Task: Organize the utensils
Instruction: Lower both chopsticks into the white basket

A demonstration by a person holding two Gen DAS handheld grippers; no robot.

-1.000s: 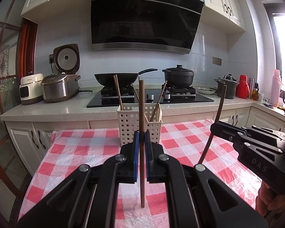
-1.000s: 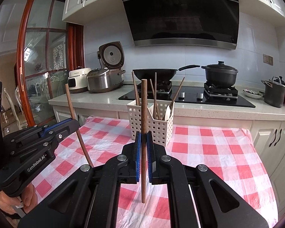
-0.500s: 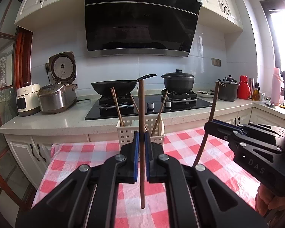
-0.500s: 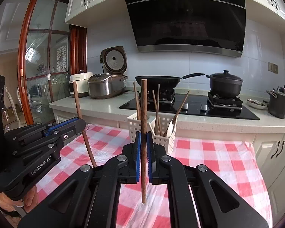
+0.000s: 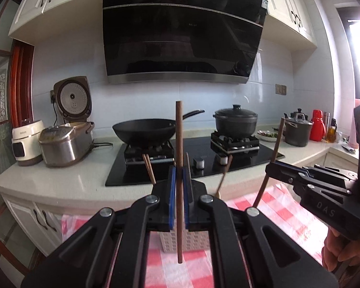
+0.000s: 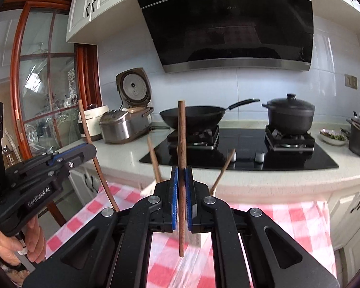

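We are in a kitchen, at a table with a red checked cloth (image 5: 285,213) by the counter (image 5: 67,180). Our left gripper (image 5: 179,192) squeezes one brown chopstick (image 5: 179,144) upright above the white basket (image 5: 192,242) near the cloth's counter edge. Our right gripper (image 6: 182,192) squeezes another chopstick (image 6: 182,132) the same way.

Matt brown wood is seen in the chopstick (image 5: 179,144), glossy black glass in the hob (image 5: 204,160), brushed metal in the rice cooker (image 5: 64,144).

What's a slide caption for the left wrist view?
Left hand-held gripper shut on an upright chopstick above the white utensil basket; right hand-held gripper holds another.
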